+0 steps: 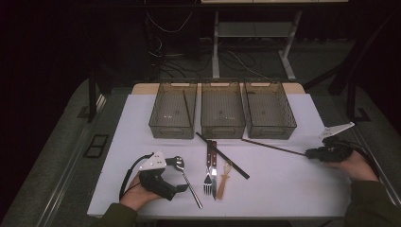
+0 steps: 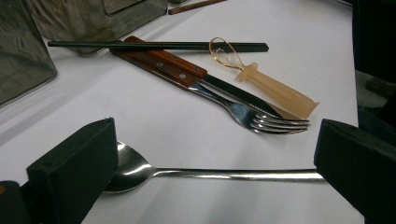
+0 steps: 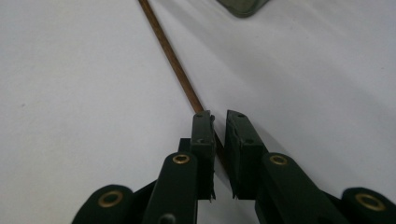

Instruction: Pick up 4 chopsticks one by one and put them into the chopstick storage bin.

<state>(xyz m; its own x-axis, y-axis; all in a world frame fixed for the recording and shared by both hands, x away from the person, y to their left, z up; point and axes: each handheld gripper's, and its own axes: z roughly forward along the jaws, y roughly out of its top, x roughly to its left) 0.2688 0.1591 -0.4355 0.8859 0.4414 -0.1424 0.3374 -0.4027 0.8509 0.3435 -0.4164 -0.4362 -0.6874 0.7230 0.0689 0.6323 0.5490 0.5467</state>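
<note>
Brown chopstick (image 1: 274, 147) is seen on the white tabletop (image 1: 293, 184) at 3 o'clock, its end at the right tool (image 1: 309, 152). Spoon (image 2: 187, 173) is framed between the left tool's (image 2: 215, 163) wide-open jaws, untouched. Chopstick is flanked by nearly closed jaws, contact unclear.

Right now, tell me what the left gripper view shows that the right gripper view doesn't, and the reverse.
Left gripper view: a spoon lying between the wide-open left claw, with a fork, knife, black chopstick and a small plastic tool beyond. Right gripper view: the right claw nearly closed around the end of a brown chopstick. Both share the white table and a bin corner.
</note>
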